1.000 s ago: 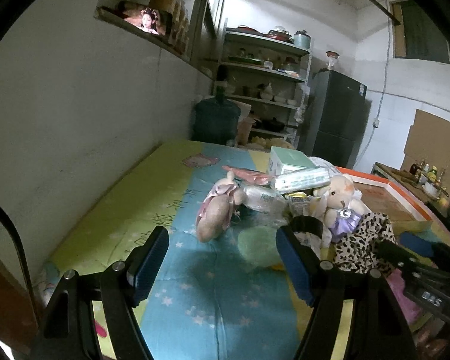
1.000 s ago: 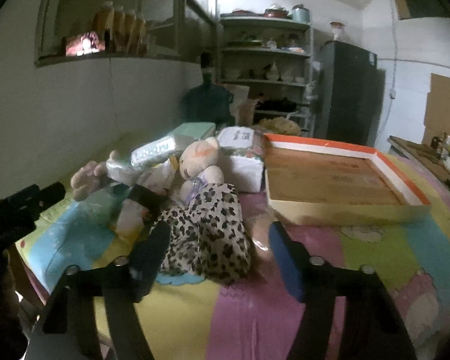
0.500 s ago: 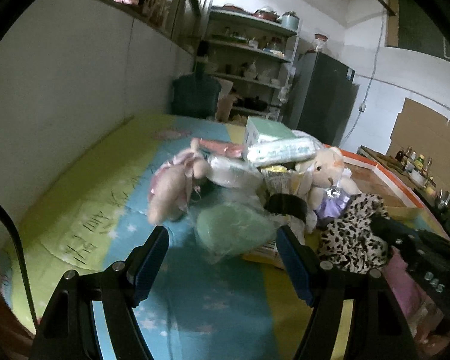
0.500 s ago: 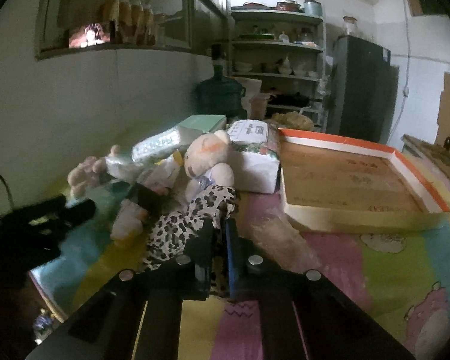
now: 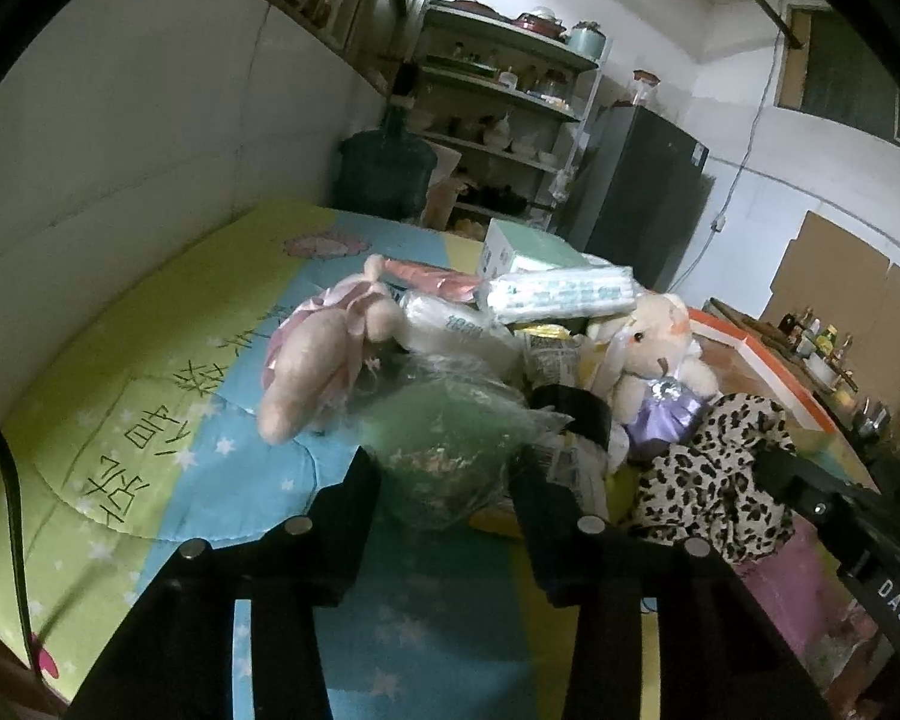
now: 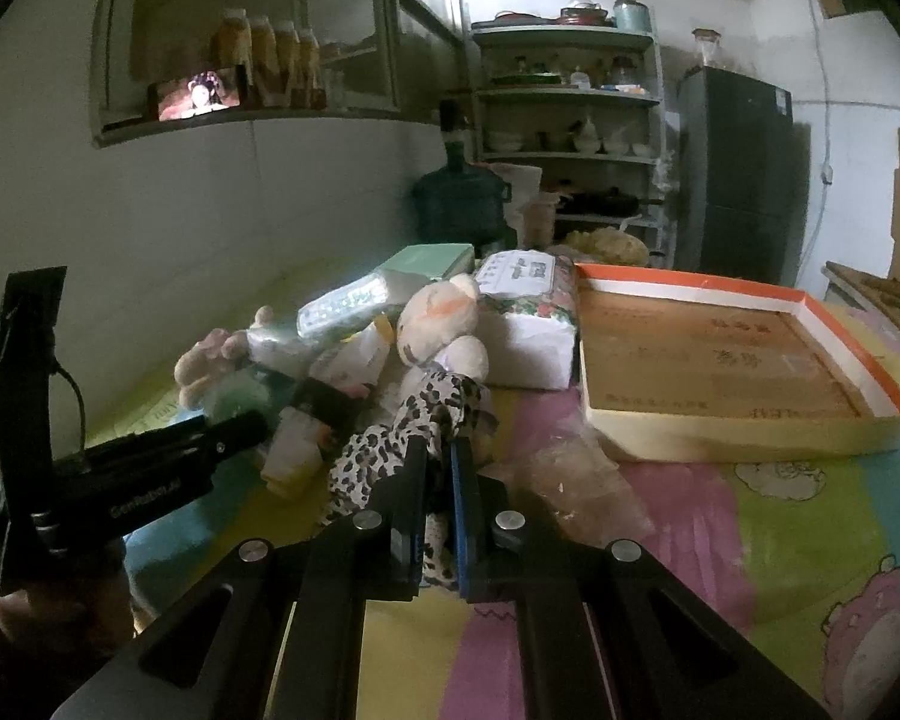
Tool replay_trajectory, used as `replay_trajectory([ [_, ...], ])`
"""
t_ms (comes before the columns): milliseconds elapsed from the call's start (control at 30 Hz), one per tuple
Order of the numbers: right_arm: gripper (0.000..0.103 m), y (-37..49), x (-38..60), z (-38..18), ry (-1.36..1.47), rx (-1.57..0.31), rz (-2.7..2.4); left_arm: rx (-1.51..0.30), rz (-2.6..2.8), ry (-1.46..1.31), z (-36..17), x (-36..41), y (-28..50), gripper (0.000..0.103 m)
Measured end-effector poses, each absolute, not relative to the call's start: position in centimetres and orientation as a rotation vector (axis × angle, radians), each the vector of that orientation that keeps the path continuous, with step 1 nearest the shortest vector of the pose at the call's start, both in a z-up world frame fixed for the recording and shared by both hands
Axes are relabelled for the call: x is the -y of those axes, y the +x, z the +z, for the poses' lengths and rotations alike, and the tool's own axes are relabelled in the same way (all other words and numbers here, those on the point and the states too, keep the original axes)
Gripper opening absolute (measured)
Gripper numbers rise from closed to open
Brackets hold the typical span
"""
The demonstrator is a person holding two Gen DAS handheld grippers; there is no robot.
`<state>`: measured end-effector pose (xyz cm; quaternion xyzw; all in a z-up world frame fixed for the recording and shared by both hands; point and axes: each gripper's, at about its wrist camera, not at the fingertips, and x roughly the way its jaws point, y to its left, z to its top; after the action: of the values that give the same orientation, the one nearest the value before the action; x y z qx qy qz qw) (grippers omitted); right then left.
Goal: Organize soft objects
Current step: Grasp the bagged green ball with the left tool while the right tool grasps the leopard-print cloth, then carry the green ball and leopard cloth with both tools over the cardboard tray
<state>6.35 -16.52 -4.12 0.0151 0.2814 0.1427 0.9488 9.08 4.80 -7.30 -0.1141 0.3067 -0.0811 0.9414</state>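
A pile of soft things lies on the colourful mat. My right gripper (image 6: 437, 468) is shut on the leopard-print cloth (image 6: 390, 450), which also shows in the left wrist view (image 5: 714, 480). My left gripper (image 5: 444, 480) has its jaws closed in on a green soft item in a clear plastic bag (image 5: 450, 438), touching its sides. A cream teddy bear in a purple dress (image 5: 654, 354) sits behind the cloth. A pink plush doll (image 5: 318, 360) lies to the left. Tissue packs (image 5: 558, 294) are stacked behind.
A shallow cardboard box with an orange rim (image 6: 720, 354) lies at the right. A white tissue pack (image 6: 528, 312) lies beside it. A crumpled clear plastic bag (image 6: 576, 480) lies on the mat. A water jug (image 6: 459, 204), shelves (image 6: 570, 120) and a fridge (image 6: 744, 174) stand behind.
My right gripper closed on the leopard-print cloth and lifted it slightly. My left gripper moved forward to the green bagged item and narrowed its jaws around it.
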Motion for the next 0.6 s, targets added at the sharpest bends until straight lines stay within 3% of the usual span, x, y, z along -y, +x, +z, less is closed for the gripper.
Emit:
replay_trajectory([
  [600,0.007,5.0,17.3,-0.9,0.033,-0.48,0.311,-0.496,-0.21,-0.171,-2.7,-3.3,5.6,0.044],
])
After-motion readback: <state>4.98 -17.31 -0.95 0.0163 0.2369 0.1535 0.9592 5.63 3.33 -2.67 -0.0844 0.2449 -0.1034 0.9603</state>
